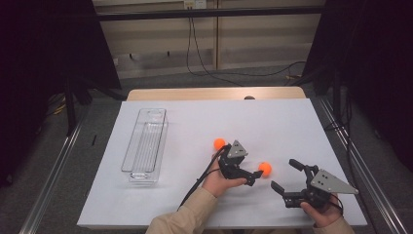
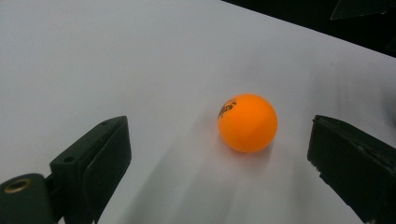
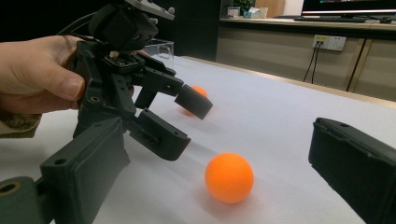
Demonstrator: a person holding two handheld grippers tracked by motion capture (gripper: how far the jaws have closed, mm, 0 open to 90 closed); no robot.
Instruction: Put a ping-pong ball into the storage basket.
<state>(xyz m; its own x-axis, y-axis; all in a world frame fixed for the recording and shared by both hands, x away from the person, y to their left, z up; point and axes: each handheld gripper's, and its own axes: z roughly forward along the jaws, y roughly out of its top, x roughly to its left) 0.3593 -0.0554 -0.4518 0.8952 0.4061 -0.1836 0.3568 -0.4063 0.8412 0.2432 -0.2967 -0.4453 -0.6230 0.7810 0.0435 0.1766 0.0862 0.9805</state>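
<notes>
Two orange balls lie on the white table (image 1: pixel 195 117). The nearer ball (image 1: pixel 265 168) (image 2: pixel 247 122) (image 3: pixel 229 177) rests on the surface just ahead of my left gripper (image 1: pixel 249 166) (image 2: pixel 215 142), between the lines of its open jaws and untouched by either pad. The other ball (image 1: pixel 219 143) (image 3: pixel 200 90) sits behind that gripper, partly hidden by its upper jaw in the right gripper view. My right gripper (image 1: pixel 286 175) (image 3: pixel 219 140) stands open near the front right, aimed at the nearer ball and at the left gripper (image 3: pixel 180 123), with nothing between its jaws.
A clear plastic tray (image 1: pixel 127 151) lies lengthwise on the left part of the table. The table's front edge runs just before the person's forearms. Dark curtains stand at both sides, and cables hang down the far wall.
</notes>
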